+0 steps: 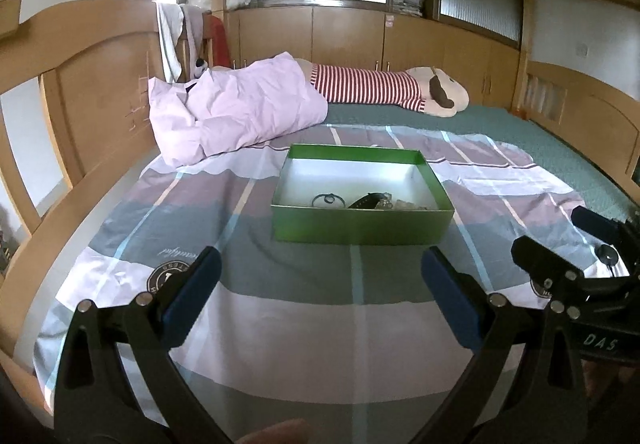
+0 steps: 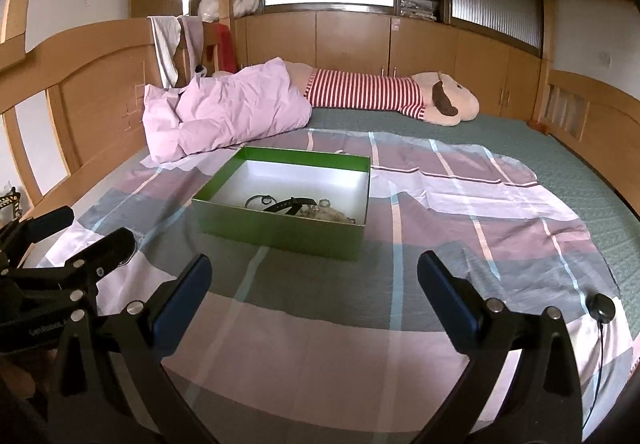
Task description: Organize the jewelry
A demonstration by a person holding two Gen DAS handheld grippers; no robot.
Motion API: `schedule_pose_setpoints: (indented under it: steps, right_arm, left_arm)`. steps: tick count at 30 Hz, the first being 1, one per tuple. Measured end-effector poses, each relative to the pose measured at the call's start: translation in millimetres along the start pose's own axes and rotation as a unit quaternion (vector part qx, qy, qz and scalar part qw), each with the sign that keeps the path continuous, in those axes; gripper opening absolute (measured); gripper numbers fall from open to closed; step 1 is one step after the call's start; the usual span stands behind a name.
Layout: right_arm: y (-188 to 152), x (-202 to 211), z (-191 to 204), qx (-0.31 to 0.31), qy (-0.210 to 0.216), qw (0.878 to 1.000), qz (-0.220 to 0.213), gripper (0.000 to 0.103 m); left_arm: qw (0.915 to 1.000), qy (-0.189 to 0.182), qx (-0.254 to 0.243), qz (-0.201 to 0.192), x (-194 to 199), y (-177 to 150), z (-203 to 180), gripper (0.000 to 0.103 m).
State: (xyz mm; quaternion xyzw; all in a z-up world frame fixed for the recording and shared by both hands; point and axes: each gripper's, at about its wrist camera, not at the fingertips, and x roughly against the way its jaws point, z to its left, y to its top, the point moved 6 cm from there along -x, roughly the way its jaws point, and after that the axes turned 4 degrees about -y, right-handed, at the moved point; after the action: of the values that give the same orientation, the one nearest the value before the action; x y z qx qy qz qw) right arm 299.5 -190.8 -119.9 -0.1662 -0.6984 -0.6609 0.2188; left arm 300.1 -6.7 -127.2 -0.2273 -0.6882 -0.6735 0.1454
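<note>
1. Hard to read the jewelry pile: from the left wrist view the near wall of the green box [image 1: 362, 226] cuts off the bottom of everything inside, so you only catch the tops.
2. The pale tangle at the right end of the pile [image 2: 334, 215] is a blur (chain or beads, can't tell which).
3. What does read: a thin dark ring bracelet [image 2: 260, 200] and a black strap [image 2: 289, 204], both lying along the box's near wall on its white floor.
4. The box sits lidless on the plaid sheet [image 2: 460, 203] on the bed, in front of both grippers.
5. Left gripper [image 1: 320, 288] and right gripper [image 2: 314, 290] both have fingers spread wide, holding nothing, well short of the box.
</note>
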Motion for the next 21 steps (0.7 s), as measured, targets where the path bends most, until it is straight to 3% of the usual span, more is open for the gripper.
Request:
schedule_pose_setpoints:
  steps: [21]
  right_arm:
    - [3.5, -8.0, -6.8, -0.018, 0.007, 1.0, -0.003, 0.1]
  left_arm:
    - [0.9998, 0.002, 0.013, 0.013, -8.2, 0.4, 3.5, 0.099]
